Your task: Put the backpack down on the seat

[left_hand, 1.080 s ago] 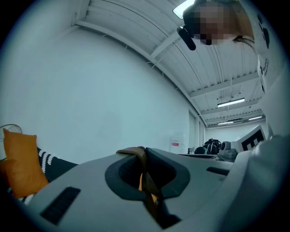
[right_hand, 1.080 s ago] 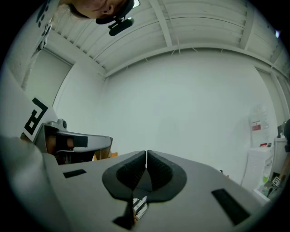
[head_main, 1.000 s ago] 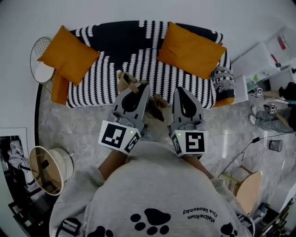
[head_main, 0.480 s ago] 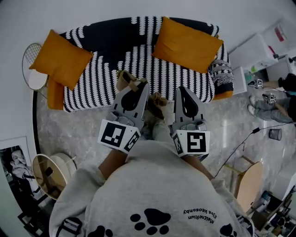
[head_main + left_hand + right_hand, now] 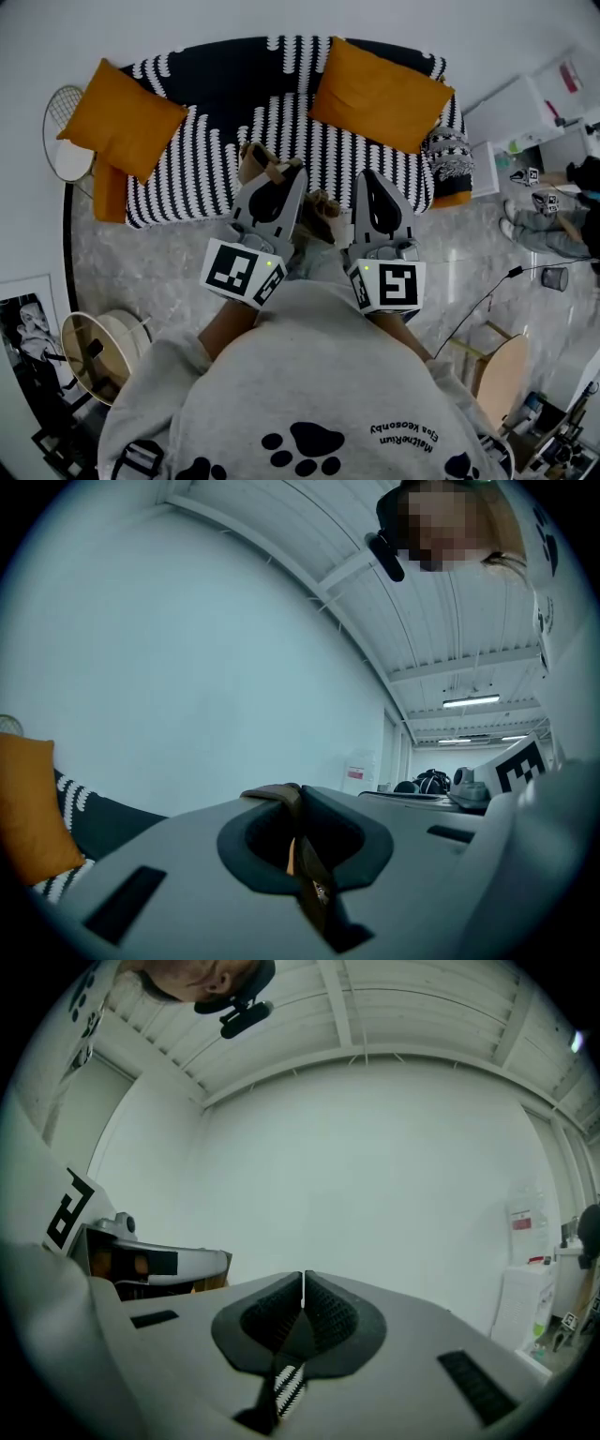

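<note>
A sofa (image 5: 216,159) with a black-and-white striped cover and two orange cushions (image 5: 122,117) stands in front of me in the head view. My left gripper (image 5: 294,171) is held over its front edge, shut on a tan backpack strap (image 5: 265,166). That strap (image 5: 284,797) is pinched between the jaws in the left gripper view. A brown part of the backpack (image 5: 322,207) shows between the two grippers; the rest is hidden below them. My right gripper (image 5: 368,178) is beside it, shut (image 5: 303,1281), with nothing seen between its pads.
A round wire side table (image 5: 67,141) stands left of the sofa, and white cabinets (image 5: 525,112) stand to the right. A person sits on the floor at far right (image 5: 558,225). A round wooden lamp (image 5: 94,342) and a wooden chair (image 5: 506,375) are near me.
The sofa has shifted a little left and up in the head view. Both grippers keep nearly the same place and stay shut.
</note>
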A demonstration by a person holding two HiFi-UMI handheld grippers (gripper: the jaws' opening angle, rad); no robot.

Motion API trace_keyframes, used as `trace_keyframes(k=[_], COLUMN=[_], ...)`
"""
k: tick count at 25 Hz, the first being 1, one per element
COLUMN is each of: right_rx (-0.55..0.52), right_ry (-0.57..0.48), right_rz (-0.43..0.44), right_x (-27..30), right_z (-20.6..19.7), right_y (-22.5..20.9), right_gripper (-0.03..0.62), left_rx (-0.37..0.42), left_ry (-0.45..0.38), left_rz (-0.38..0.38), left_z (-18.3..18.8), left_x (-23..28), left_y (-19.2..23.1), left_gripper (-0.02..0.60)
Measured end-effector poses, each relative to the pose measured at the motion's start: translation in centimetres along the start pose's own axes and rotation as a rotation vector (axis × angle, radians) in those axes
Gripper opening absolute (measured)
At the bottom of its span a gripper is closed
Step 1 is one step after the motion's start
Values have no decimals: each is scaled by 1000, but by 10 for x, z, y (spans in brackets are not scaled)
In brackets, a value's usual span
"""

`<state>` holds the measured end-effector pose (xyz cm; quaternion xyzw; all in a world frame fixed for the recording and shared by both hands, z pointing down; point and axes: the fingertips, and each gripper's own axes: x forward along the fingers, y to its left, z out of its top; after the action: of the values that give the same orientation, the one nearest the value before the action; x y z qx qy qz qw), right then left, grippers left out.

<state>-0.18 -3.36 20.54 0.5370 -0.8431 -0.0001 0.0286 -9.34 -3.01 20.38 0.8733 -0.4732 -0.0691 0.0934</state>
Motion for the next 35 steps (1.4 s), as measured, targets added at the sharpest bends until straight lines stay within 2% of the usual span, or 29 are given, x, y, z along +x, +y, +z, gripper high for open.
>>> trace_keyframes(k=[11,24,35], right_rx=[15,23,42], right_ry=[-10,4,10], right_rz=[54,130,160], right_x=[54,141,180], right_z=[-4,-7,-16], right_y=[-25,-85,-133], right_gripper=[34,34,34], left_rx=[11,-1,6], left_ry=[7,0,9], left_rz=[37,86,121], left_z=[-2,-1,-8], left_x=[47,140,192], left_y=[26,54,65], left_gripper=[26,26,26])
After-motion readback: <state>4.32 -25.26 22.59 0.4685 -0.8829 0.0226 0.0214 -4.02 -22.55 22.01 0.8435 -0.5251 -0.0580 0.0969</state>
